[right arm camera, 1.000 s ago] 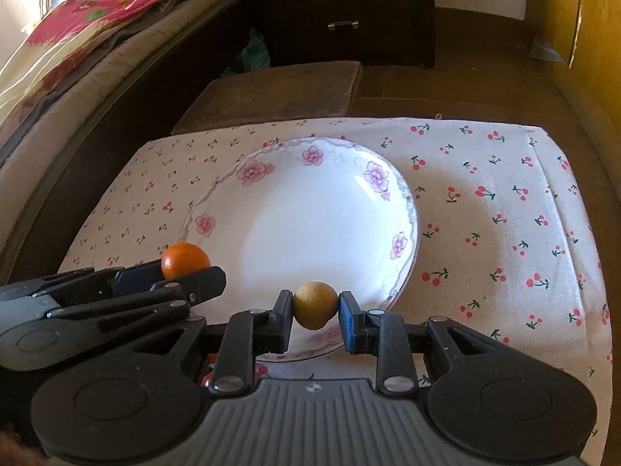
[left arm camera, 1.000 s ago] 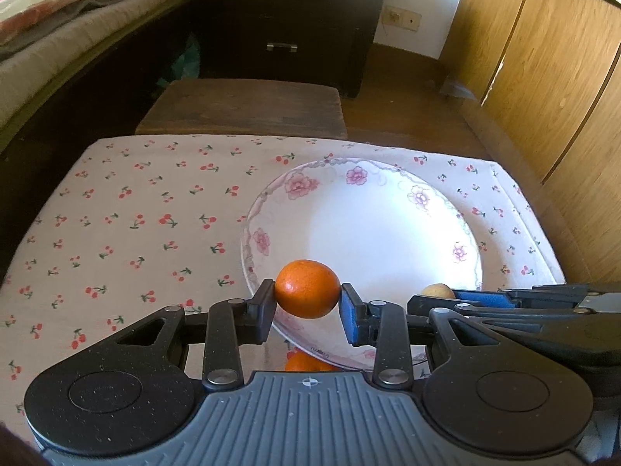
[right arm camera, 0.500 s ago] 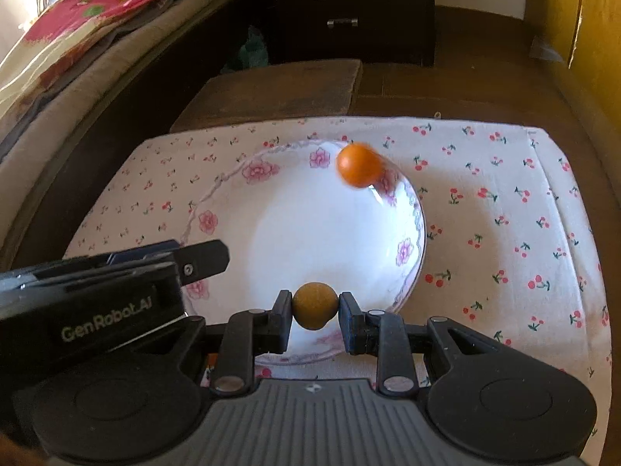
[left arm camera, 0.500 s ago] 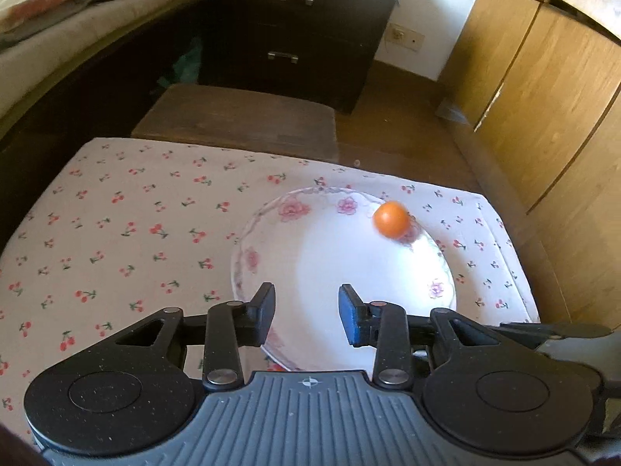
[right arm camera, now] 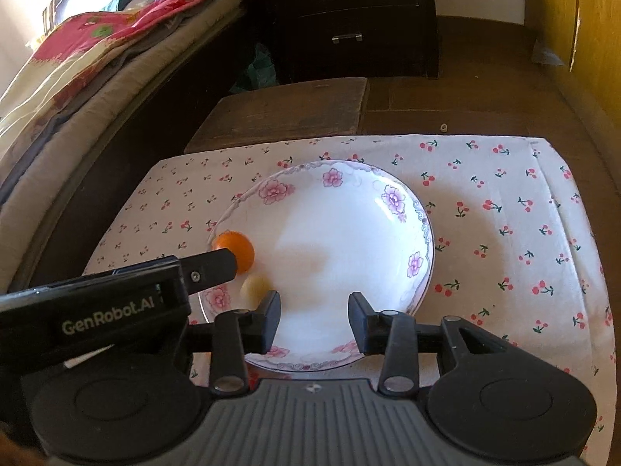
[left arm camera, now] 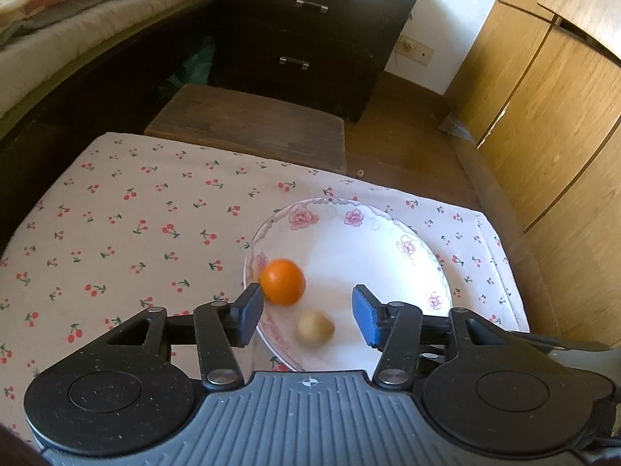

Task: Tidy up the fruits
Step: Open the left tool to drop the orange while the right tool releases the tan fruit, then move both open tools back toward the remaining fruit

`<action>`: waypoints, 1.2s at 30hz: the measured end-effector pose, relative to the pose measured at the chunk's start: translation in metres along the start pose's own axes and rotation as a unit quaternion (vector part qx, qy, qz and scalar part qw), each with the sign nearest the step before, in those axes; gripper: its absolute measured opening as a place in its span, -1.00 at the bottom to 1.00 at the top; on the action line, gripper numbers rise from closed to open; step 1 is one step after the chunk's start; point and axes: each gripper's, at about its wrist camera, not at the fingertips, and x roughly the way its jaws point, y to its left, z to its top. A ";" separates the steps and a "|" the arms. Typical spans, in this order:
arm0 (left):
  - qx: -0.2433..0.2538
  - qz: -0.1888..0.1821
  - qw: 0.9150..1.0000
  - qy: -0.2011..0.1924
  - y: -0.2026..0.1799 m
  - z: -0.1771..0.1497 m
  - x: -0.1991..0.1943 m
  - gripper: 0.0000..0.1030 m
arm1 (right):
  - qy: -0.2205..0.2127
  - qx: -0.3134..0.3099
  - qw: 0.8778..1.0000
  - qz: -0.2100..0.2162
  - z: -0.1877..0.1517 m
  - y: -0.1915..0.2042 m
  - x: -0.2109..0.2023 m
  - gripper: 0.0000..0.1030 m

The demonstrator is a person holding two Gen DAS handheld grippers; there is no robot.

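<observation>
Two fruits lie on the white floral-rimmed plate (left arm camera: 403, 240), at its left side: a round orange fruit (left arm camera: 282, 281) and, just beside it and lower in the frame, a small pale tan round fruit (left arm camera: 315, 328).

In our left wrist view the left gripper (left arm camera: 306, 316) hangs over the plate's near edge, its jaws opening and nothing pressed between them; the orange fruit sits close to the left finger, and whether they touch we cannot tell.

In our right wrist view the right gripper (right arm camera: 313, 320) is also opening and holds nothing. The left gripper's black body reaches in from the left and covers part of the orange fruit (right arm camera: 235, 250); the tan fruit (right arm camera: 254, 285) is blurred and partly behind the right gripper's left finger.

Around the plate, the cherry-print white cloth (right arm camera: 504, 209) lies bare to the right, with more open room at the left of the left wrist view. Beyond the cloth's far edge stand a dark wooden stool (left arm camera: 248, 128) and a dark drawer chest (left arm camera: 310, 35). Folded bedding (right arm camera: 89, 58) fills the upper left, wooden cabinet doors (left arm camera: 551, 97) the right. Both gripper housings cut off the cloth's near edge.
</observation>
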 end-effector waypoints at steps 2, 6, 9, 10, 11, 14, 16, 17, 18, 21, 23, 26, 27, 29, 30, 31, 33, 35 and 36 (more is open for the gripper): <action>0.000 0.002 1.000 0.001 0.001 -0.001 -0.001 0.16 | -0.002 -0.003 1.000 -0.001 -0.001 0.002 -0.003 -0.23; 0.001 0.000 1.000 0.002 0.003 -0.004 -0.007 0.19 | -0.007 -0.005 1.000 -0.001 -0.006 0.006 -0.014 -0.23; 0.010 0.004 1.000 0.001 0.004 -0.009 -0.014 0.22 | -0.007 -0.007 1.000 -0.004 -0.012 0.009 -0.024 -0.23; 0.015 0.006 1.000 0.001 0.004 -0.011 -0.017 0.22 | -0.007 -0.010 1.000 -0.004 -0.015 0.010 -0.027 -0.23; 0.019 0.008 1.000 0.001 0.004 -0.013 -0.019 0.22 | -0.007 -0.013 1.000 -0.004 -0.017 0.012 -0.030 -0.23; 0.019 0.010 1.000 0.008 0.007 -0.018 -0.023 0.22 | -0.005 -0.018 1.000 -0.005 -0.025 0.015 -0.037 -0.23; 0.019 0.009 1.000 0.015 0.008 -0.022 -0.023 0.22 | -0.003 -0.016 1.000 -0.005 -0.030 0.016 -0.040 -0.23; 0.021 0.010 1.000 0.018 0.007 -0.023 -0.024 0.22 | -0.001 -0.014 1.000 -0.005 -0.032 0.016 -0.041 -0.23; 0.024 0.010 0.999 0.021 0.007 -0.025 -0.025 0.22 | 0.003 -0.011 1.000 -0.004 -0.035 0.016 -0.042 -0.23; 0.029 0.009 0.999 0.026 0.010 -0.030 -0.031 0.22 | 0.005 -0.012 1.000 0.004 -0.043 0.020 -0.048 -0.23; 0.029 0.013 0.999 0.028 0.015 -0.035 -0.035 0.23 | 0.005 -0.018 1.000 0.007 -0.048 0.025 -0.051 -0.23; 0.020 0.016 0.999 0.037 0.023 -0.040 -0.039 0.23 | 0.009 -0.019 1.000 0.012 -0.054 0.030 -0.052 -0.23; 0.019 0.018 0.999 0.040 0.025 -0.042 -0.040 0.23 | 0.010 -0.018 1.000 0.013 -0.055 0.031 -0.051 -0.23; 0.021 0.021 0.999 0.041 0.026 -0.043 -0.041 0.23 | 0.011 -0.016 1.000 0.012 -0.056 0.032 -0.051 -0.23; 0.022 0.020 0.999 0.042 0.026 -0.043 -0.040 0.23 | 0.011 -0.015 1.000 0.012 -0.056 0.033 -0.051 -0.23; 0.019 0.017 0.999 0.042 0.026 -0.041 -0.038 0.23 | 0.011 -0.014 1.000 0.012 -0.057 0.033 -0.051 -0.23; 0.010 0.009 0.999 0.047 0.025 -0.039 -0.033 0.23 | 0.012 -0.014 1.000 0.010 -0.057 0.032 -0.050 -0.23; 0.008 0.003 0.999 0.052 0.022 -0.037 -0.026 0.23 | 0.015 -0.012 1.000 0.008 -0.056 0.030 -0.047 -0.23; 0.011 0.002 0.998 0.054 0.021 -0.037 -0.023 0.23 | 0.017 -0.011 1.000 0.008 -0.056 0.030 -0.045 -0.23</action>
